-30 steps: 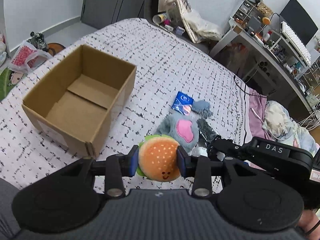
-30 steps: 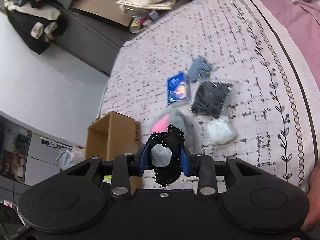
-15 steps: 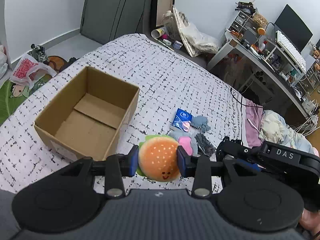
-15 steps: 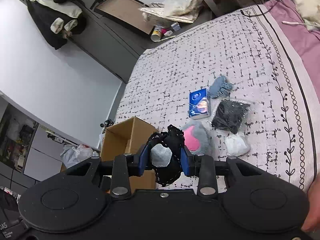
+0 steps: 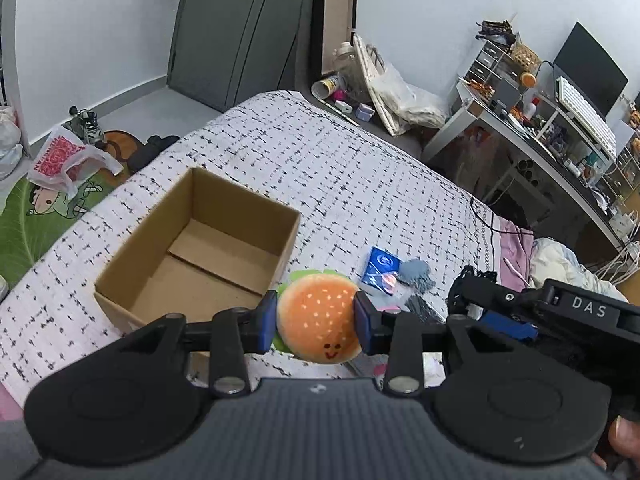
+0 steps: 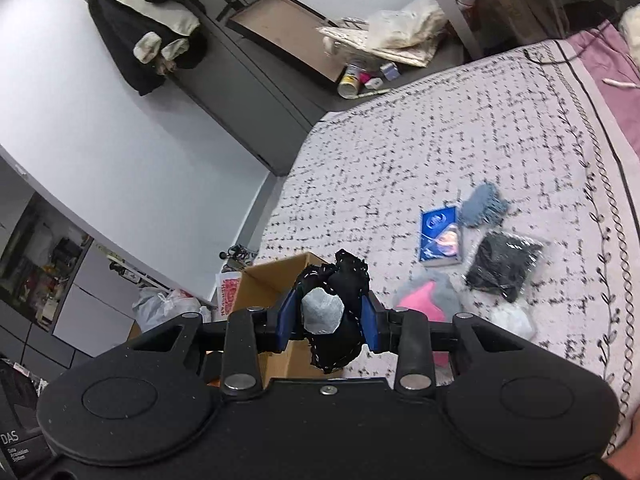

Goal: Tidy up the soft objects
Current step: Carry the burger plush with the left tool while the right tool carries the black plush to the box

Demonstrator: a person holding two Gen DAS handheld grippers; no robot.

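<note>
Left gripper (image 5: pixel 316 322) clamped on burger plush (image 5: pixel 318 322); right gripper (image 6: pixel 327 320) clamped on black soft toy with grey patch (image 6: pixel 334 312). Both lifted higher off patterned bedspread (image 5: pixel 340 168) than a second ago, grips unchanged. Open cardboard box (image 5: pixel 200 252) sits empty just left of burger, now more fully in view. Grey-pink plush (image 6: pixel 426 300), blue packet (image 6: pixel 440 236), black bag (image 6: pixel 502 266) left on bed. Likely next: carry both toys over box

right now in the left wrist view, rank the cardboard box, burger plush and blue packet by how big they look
1. cardboard box, clearly largest
2. burger plush, though it sits nearest the camera, clamped in the left hand-held gripper, so it looks inflated
3. blue packet, smallest and farther off
</note>
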